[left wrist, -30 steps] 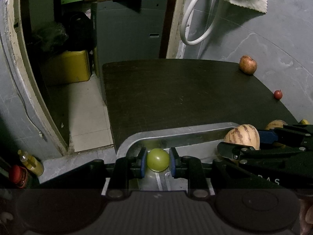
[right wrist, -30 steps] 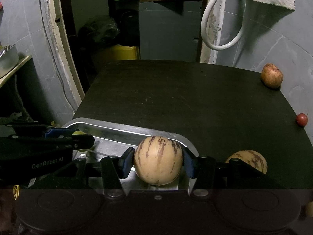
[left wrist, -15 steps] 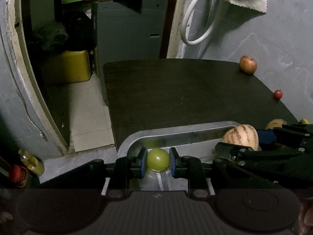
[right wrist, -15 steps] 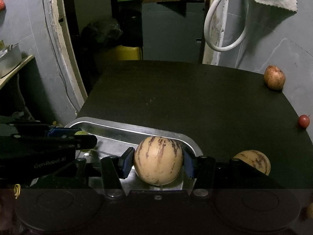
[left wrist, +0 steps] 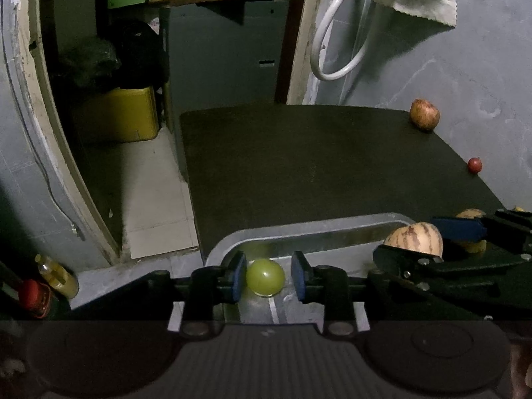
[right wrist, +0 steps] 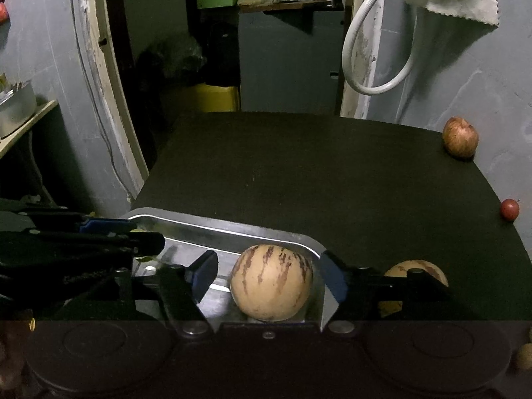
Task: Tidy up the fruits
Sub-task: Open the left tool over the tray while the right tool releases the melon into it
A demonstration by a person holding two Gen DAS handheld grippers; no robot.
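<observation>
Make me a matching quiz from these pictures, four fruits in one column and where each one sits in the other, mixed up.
Fruits:
1. green fruit
2. striped melon
3. apple
4. small red fruit

Places:
A. far corner of the table by the wall
B. in the tray, between the left tool's pads
C. table's right edge, alone
D. in the tray, between the right tool's open pads

Pairs: 1-B, 2-D, 3-A, 4-C

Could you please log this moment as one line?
left hand-held gripper: opening, small green round fruit released | right hand-held gripper: opening, striped tan melon released | both in metal tray
</observation>
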